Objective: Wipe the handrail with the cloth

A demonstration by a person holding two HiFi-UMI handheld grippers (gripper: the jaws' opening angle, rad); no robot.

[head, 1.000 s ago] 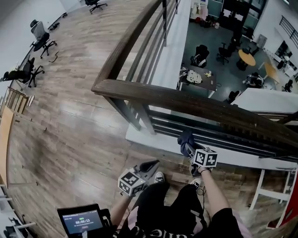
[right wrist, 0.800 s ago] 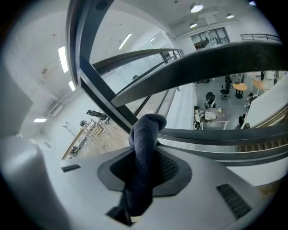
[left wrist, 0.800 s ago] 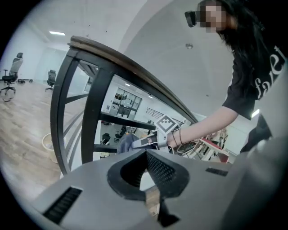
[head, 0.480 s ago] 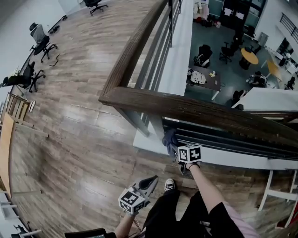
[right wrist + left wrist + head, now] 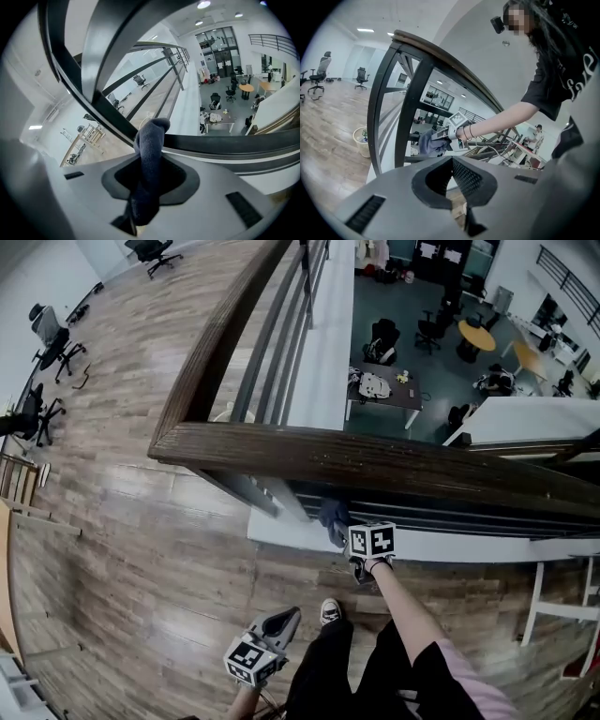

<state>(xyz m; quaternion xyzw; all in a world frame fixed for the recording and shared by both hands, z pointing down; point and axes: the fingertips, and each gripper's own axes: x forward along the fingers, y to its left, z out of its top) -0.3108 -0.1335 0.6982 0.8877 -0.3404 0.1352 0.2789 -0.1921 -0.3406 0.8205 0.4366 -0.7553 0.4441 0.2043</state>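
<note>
Shifting leftward since a second ago, the right claw (image 5: 339, 529) is clamping the dark blue cloth (image 5: 330, 514) against the lower bars, below the wooden handrail (image 5: 375, 457). Left claw (image 5: 281, 620) is hanging low, its jaws pressed together, gripping nothing.

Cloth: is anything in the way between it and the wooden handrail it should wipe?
Nothing visible. The cloth, pinched in the right tongs, sits below the handrail on the person's side, close to the dark bars; the way up looks free.
</note>
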